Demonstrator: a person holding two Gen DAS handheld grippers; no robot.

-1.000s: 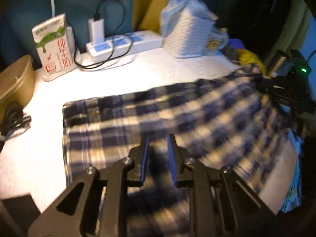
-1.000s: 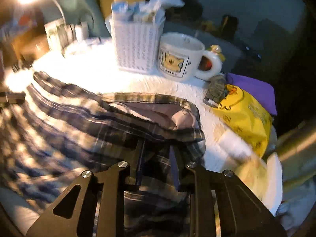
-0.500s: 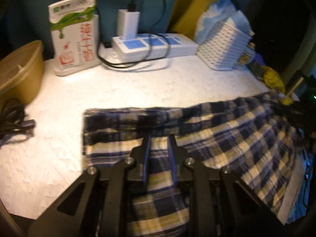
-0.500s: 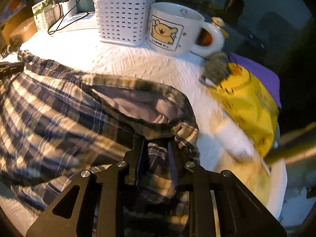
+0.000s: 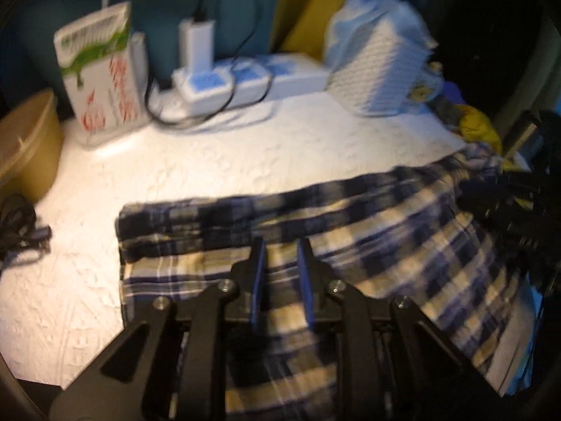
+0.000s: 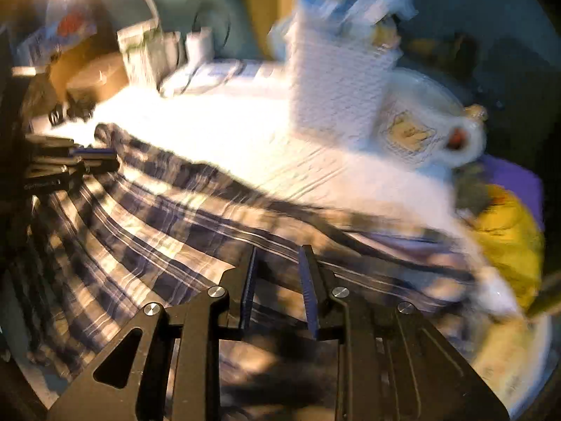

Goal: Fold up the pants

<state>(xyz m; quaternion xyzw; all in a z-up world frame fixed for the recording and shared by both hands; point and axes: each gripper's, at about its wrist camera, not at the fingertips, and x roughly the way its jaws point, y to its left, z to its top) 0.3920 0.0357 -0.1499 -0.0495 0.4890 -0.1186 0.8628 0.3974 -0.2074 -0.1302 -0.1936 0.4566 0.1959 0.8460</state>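
Blue and cream plaid pants (image 5: 403, 231) lie stretched across the white table, leg end at the left and waist at the right; they also show in the right wrist view (image 6: 168, 217). My left gripper (image 5: 280, 249) is narrowly closed on the near edge of the pants near the leg end. My right gripper (image 6: 278, 256) is closed on the near edge of the pants near the waist. The left gripper also shows in the right wrist view (image 6: 87, 158), and the right gripper in the left wrist view (image 5: 505, 189). Both views are blurred.
At the back stand a milk carton (image 5: 101, 80), a power strip (image 5: 252, 80) with a charger, a white basket (image 5: 382, 73) and a bear mug (image 6: 417, 129). A tan bowl (image 5: 24, 144) and black cable (image 5: 21, 231) are left. A yellow bag (image 6: 508, 242) is right.
Both grippers have moved with the pants in them: the cloth has been pulled out flatter and longer, the open waist has flattened, and the views have swung back from the table.
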